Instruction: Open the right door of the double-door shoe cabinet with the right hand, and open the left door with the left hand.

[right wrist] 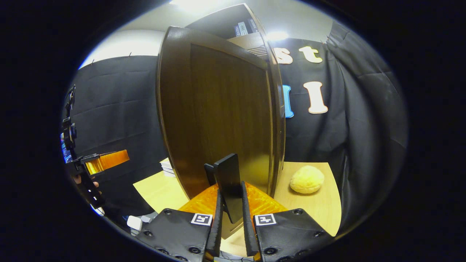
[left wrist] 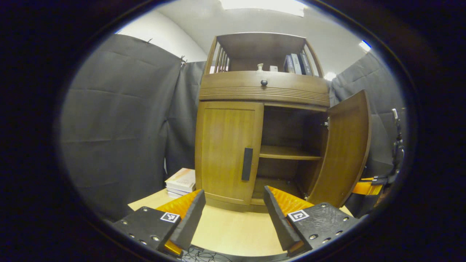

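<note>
right door (left wrist: 346, 149) of the shoe cabinet (left wrist: 264, 91) stands swung open, right hand-held gripper (right wrist: 231, 209) clamped on its handle (right wrist: 228, 183); left door (left wrist: 227, 153) remains closed, left hand-held gripper (left wrist: 233, 214) spread open before it.

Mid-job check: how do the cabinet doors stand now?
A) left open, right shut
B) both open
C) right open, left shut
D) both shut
C: the right door is swung out with the shelf showing, while the left door sits flush, its handle ungrasped.
</note>
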{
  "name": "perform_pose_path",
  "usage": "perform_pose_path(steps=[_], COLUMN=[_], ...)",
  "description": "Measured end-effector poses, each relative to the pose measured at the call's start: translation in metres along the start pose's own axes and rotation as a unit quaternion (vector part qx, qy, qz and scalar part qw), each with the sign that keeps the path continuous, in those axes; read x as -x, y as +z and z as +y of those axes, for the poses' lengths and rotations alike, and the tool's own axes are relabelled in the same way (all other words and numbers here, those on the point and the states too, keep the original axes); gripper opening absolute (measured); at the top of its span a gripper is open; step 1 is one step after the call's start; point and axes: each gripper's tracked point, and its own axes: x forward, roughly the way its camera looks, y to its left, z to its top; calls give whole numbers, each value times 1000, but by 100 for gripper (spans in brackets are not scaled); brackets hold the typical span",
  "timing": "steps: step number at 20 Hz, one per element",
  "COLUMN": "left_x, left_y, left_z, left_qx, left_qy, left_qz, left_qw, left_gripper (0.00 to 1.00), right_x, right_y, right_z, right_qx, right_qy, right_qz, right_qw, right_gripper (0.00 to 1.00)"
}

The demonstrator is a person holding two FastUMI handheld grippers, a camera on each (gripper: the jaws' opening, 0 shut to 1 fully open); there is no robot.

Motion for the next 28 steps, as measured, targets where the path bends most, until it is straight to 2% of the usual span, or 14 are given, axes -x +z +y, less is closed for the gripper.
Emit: perform_pose_path(steps=[4, 5, 6, 7, 8, 9, 11, 15, 16, 17, 18, 19, 23, 28], left_x=[22, 27, 30, 35, 37, 39, 39, 36, 33, 29, 25, 20, -18, -84], left_y=[-11, -11, -9, -10, -10, -9, -3, 9, 11, 12, 13, 15, 19, 25], left_z=[-20, -26, -29, -30, -30, -29, -30, -27, -26, -26, -25, -24, -24, -17], left_qx=[5, 6, 3, -1, -7, -11, -14, -18, -20, -23, -27, -30, -35, -42], left_qy=[17, 15, 16, 20, 23, 26, 30, 36, 35, 32, 29, 25, -11, -57], left_qz=[4, 4, 4, 6, 8, 8, 6, -2, -4, -4, -4, -5, -9, -8], left_qw=[1000, 1000, 1000, 1000, 1000, 1000, 999, 999, 999, 999, 999, 999, 999, 997], left_gripper=[93, 93, 94, 93, 93, 93, 93, 93, 93, 93, 93, 94, 94, 94], right_x=[7, 8, 10, 12, 12, 13, 14, 18, 20, 21, 25, 29, 52, 82], right_y=[4, 6, 6, 10, 5, 4, 7, 17, 17, 19, 17, 18, 17, 20], right_z=[-31, -40, -49, -57, -56, -57, -54, -53, -53, -55, -56, -57, -55, -53], right_qx=[3, -5, -16, -30, -41, -43, -38, -41, -44, -47, -49, -50, -46, -39], right_qy=[-13, -20, -29, -29, -23, -24, -23, -26, -28, -32, -35, -41, -71, -154], right_qz=[-11, -14, -17, -19, -16, -14, -20, -41, -42, -43, -42, -44, -46, -48], right_qw=[1000, 1000, 999, 999, 999, 999, 999, 998, 998, 997, 997, 997, 995, 986], right_gripper=[28, 25, 17, 17, 14, 22, 26, 23, 17, 17, 26, 24, 28, 27])
